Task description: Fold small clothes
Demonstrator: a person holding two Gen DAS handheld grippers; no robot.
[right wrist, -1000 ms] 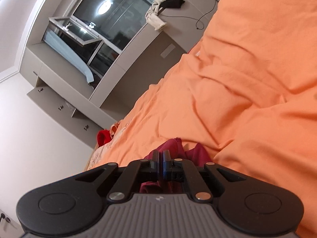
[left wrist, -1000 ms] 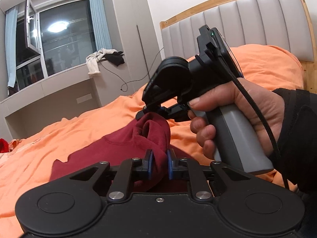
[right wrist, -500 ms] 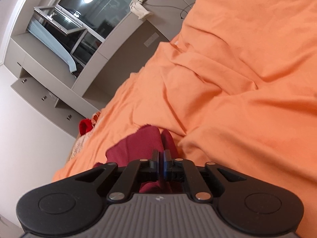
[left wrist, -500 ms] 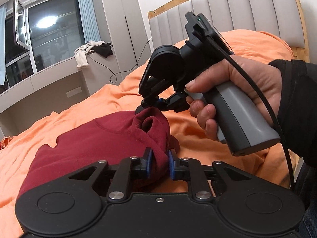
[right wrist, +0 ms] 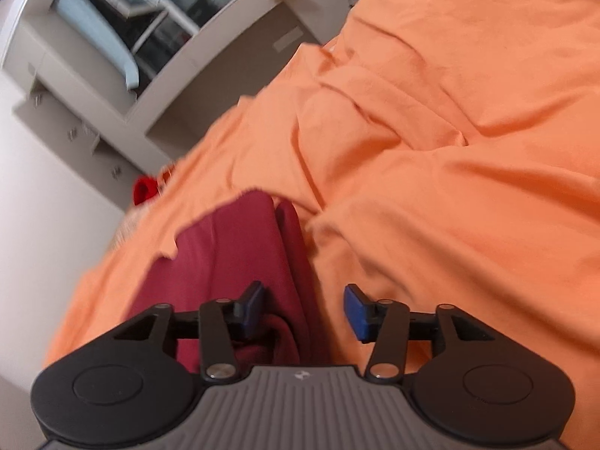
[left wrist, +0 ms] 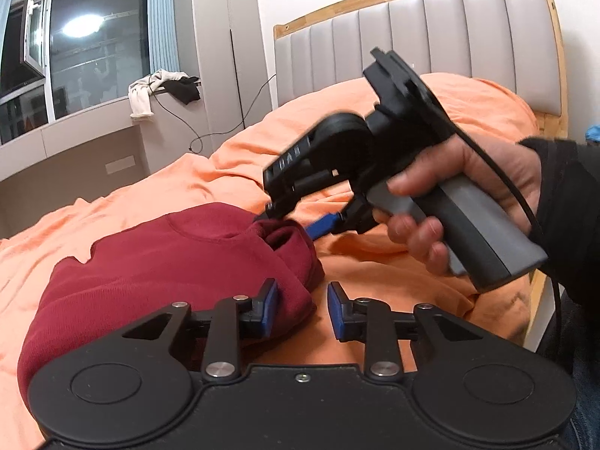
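- The bed, spread with a rumpled orange cotton sheet (left wrist: 375, 255), fills the room's middle; its grey padded headboard with a pale wooden frame (left wrist: 431, 37) stands at the far end
- A dark red knitted garment (left wrist: 157, 262) lies folded over on the sheet near the bed's near edge; its doubled-up end bunches toward the headboard side; the right wrist view shows it too (right wrist: 225, 255), though blurred
- The left gripper (left wrist: 302, 309), black with blue pads, has its jaws spread apart and grips nothing; the left pad touches the garment's folded edge, the right pad sits over bare sheet
- The right gripper (right wrist: 303, 313), grey-handled and held in a bare hand (left wrist: 468, 195), likewise stands wide open and empty; the garment's fold lies just beside its left finger
- White and black cloths (left wrist: 161, 88) hang from the window ledge
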